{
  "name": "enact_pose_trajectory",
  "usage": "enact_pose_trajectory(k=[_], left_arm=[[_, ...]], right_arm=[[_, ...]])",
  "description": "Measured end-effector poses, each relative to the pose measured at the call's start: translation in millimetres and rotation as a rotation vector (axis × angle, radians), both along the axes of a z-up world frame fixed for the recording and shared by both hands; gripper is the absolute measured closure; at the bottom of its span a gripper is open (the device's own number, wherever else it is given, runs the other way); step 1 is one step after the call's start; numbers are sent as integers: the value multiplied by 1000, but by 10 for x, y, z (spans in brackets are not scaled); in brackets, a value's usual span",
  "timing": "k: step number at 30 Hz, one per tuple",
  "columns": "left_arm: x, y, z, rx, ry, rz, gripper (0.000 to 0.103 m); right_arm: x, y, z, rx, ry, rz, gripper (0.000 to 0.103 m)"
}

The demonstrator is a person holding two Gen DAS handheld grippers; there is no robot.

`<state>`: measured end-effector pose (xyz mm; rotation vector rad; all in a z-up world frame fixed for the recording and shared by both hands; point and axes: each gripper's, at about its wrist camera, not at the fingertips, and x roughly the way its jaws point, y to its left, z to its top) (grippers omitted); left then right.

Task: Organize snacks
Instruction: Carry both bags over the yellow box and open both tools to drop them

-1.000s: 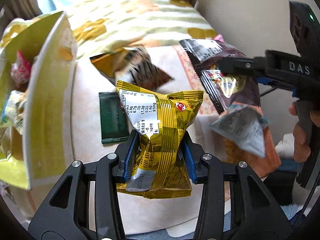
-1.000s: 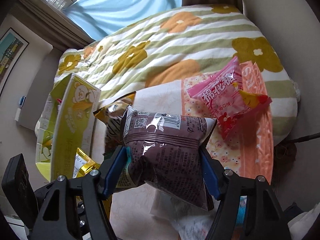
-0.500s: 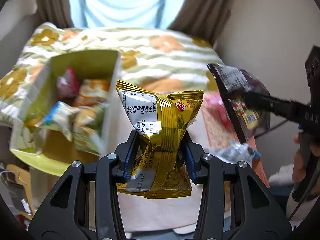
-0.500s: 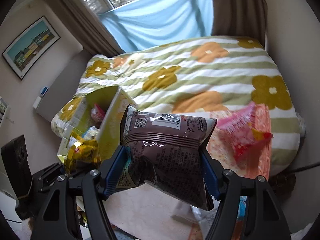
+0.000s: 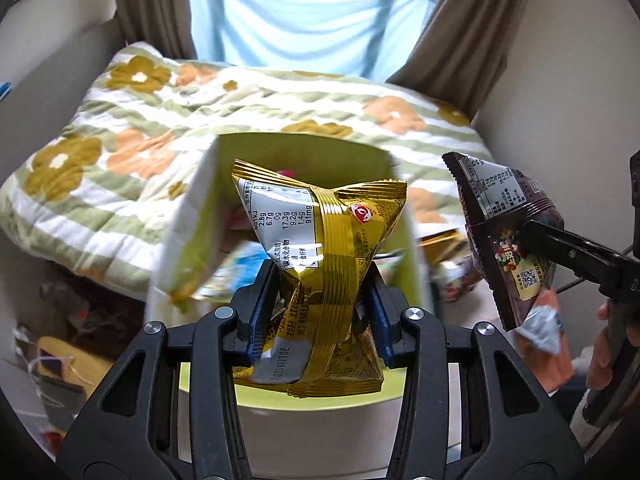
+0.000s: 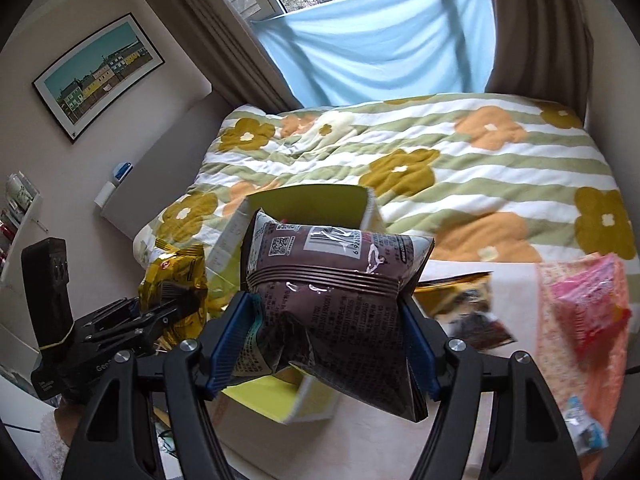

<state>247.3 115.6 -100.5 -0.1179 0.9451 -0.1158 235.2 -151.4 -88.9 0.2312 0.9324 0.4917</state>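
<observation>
My left gripper point(image 5: 318, 312) is shut on a gold snack packet point(image 5: 320, 264) and holds it in the air in front of an open yellow-green box point(image 5: 192, 232) that has several snacks inside. My right gripper point(image 6: 322, 340) is shut on a dark brown snack packet point(image 6: 332, 304), held above the same box point(image 6: 308, 202). In the left wrist view the brown packet point(image 5: 504, 232) hangs to the right of the box. In the right wrist view the gold packet point(image 6: 176, 276) and left gripper point(image 6: 176, 300) are at the left.
The box stands on a bed with a flowered striped quilt point(image 6: 460, 168). A pink packet point(image 6: 588, 304), a gold-brown packet point(image 6: 464, 300) and a small blue-white packet point(image 6: 584, 428) lie on a cloth to the right. A wall is at the right, a window behind.
Both grippers rose and swung left with their packets. The box, earlier at the left edge, now sits directly behind the gold packet, and the brown packet is over it.
</observation>
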Motion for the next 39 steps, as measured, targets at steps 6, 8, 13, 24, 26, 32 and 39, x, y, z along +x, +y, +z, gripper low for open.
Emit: enact_pose_trajectory(k=[6, 8, 13, 24, 26, 32, 39], left_arm=[[137, 477, -305, -37, 53, -40, 64], [181, 582, -428, -49, 75, -73, 64], [231, 668, -606, -30, 89, -122, 1], [85, 937, -451, -99, 35, -100, 0], [56, 959, -438, -101, 41, -79, 0], [3, 995, -404, -80, 40, -59, 0], [-58, 991, -372, -102, 26, -34, 0]], right_arm=[[-11, 541, -171, 14, 39, -21, 36], [-49, 668, -221, 9, 51, -47, 36], [-140, 782, -310, -19, 76, -128, 36], [-173, 1046, -454, -93, 111, -148, 35], [-176, 1136, -488, -137, 96, -130, 35], [-192, 1238, -589, -85, 90, -93, 31], [-287, 1282, -536, -76, 3, -73, 3]])
